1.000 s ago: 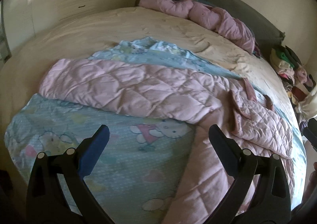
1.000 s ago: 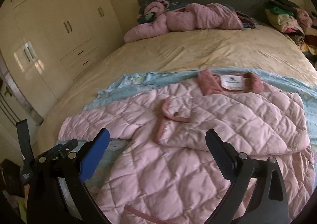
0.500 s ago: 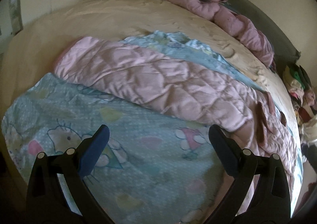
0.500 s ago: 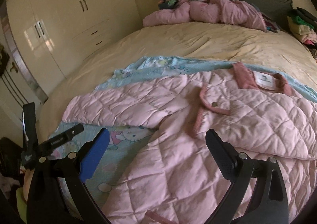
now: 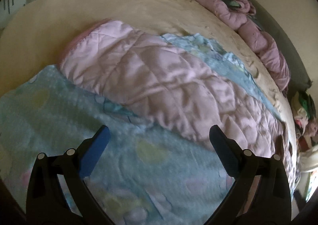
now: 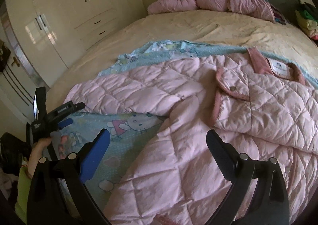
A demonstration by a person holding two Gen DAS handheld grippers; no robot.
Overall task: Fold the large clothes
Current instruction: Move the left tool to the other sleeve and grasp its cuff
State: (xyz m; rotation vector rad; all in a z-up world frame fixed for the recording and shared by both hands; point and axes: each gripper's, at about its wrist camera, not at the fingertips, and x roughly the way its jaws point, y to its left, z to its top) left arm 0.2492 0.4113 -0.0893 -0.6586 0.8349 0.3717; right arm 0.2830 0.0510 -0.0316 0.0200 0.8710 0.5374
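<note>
A pink quilted jacket (image 6: 228, 125) lies spread on a light blue cartoon-print blanket (image 6: 127, 125) on the bed. Its left sleeve (image 5: 151, 78) stretches out flat toward the bed's left side, the cuff at the far end. One front panel with a dark pink trim is folded over the chest, and the collar with a white label (image 6: 278, 66) points to the headboard. My left gripper (image 5: 159, 135) hovers open over the blanket, just short of the sleeve. My right gripper (image 6: 158, 137) is open above the jacket's lower body. The left gripper (image 6: 65, 113) also shows in the right wrist view, held by a hand.
Another pink padded garment (image 6: 214, 0) lies bunched at the headboard. Stacked folded clothes (image 6: 308, 20) sit at the bed's right side. A cream wardrobe (image 6: 65, 16) stands along the left wall. Bare cream bedspread (image 6: 198, 30) spans beyond the blanket.
My left gripper has swung left and closer along the sleeve toward its cuff. The right gripper has shifted left, bringing the sleeve and the left gripper more into its view.
</note>
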